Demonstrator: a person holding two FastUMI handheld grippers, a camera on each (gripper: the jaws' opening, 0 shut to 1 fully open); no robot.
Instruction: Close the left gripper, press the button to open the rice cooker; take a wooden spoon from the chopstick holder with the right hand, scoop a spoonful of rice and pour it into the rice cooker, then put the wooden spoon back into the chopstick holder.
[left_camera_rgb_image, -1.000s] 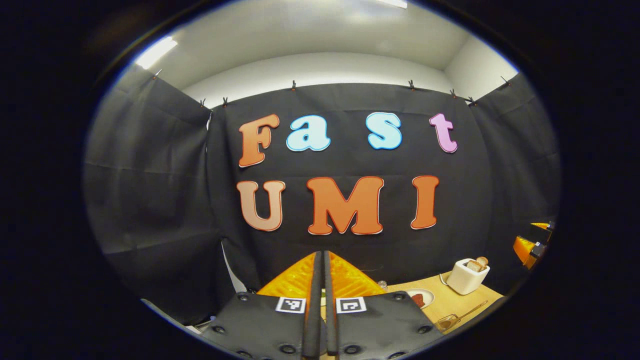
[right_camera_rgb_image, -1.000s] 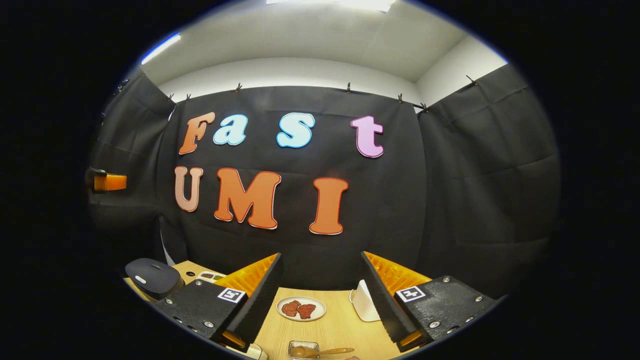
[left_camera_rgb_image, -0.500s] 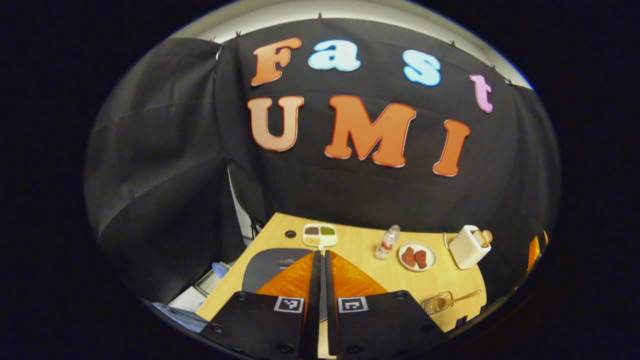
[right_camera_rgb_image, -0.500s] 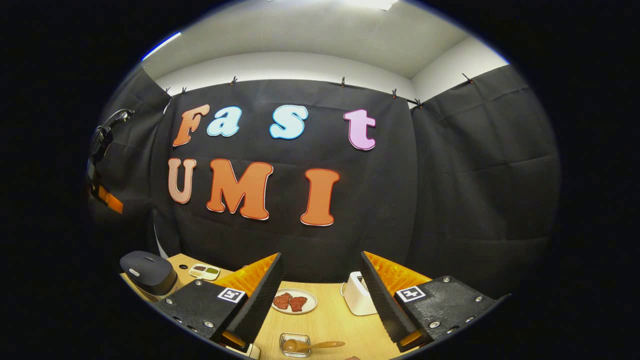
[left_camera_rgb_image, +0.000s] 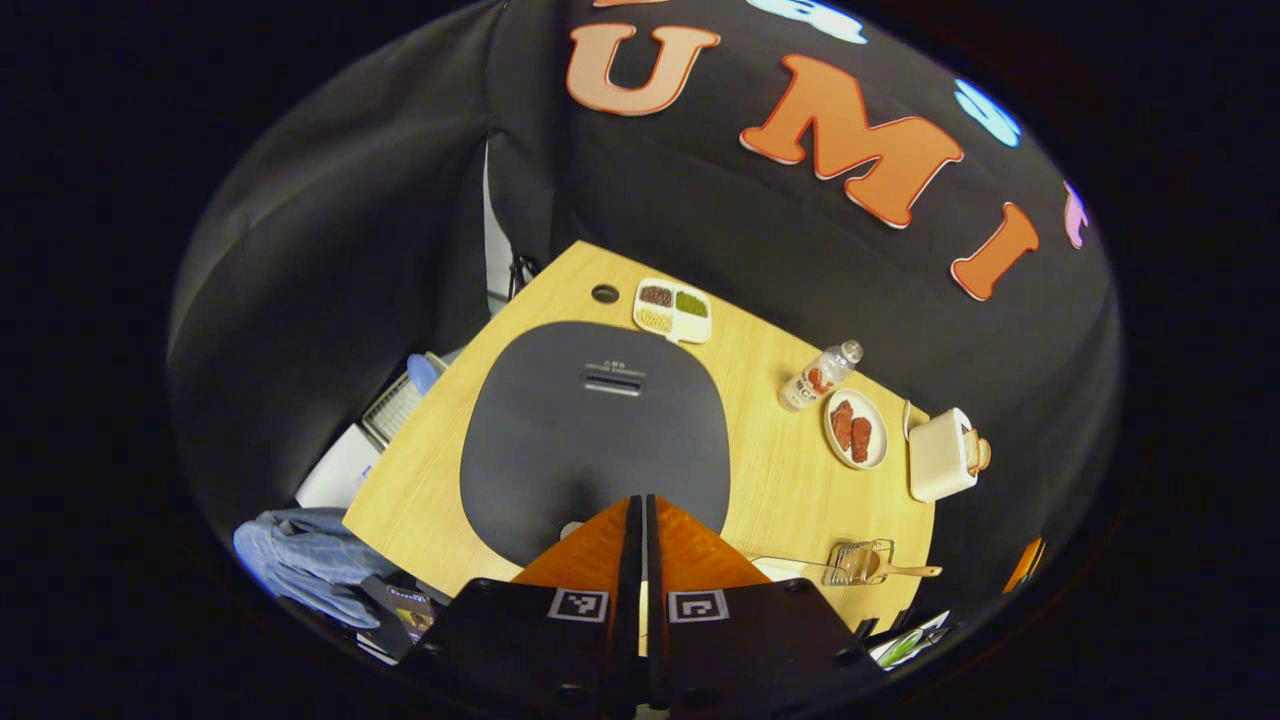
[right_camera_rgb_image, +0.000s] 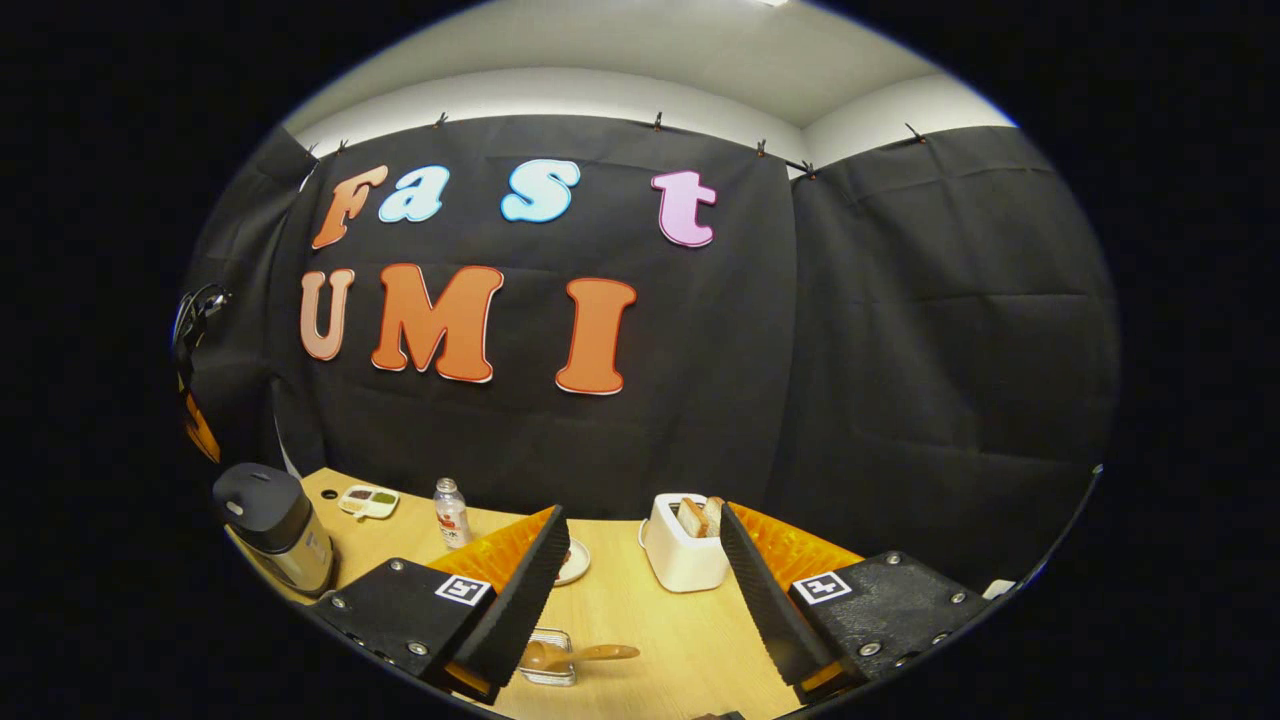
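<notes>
Left gripper view: left gripper (left_camera_rgb_image: 640, 520) closed above cooker (left_camera_rgb_image: 595, 430); button press next. Right gripper (right_camera_rgb_image: 640, 560) open, empty.

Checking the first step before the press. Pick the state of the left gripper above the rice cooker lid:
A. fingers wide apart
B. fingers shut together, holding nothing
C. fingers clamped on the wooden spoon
B: in the left gripper view, the left gripper has its fingers together above the rice cooker lid, holding nothing.

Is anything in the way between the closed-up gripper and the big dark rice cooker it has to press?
Nothing visible is. In the left gripper view the left gripper, its fingers together, looks straight down at the rice cooker with its lid shut. The gap between them looks bare. The bottle and sectioned dish sit off to the far side.
</notes>
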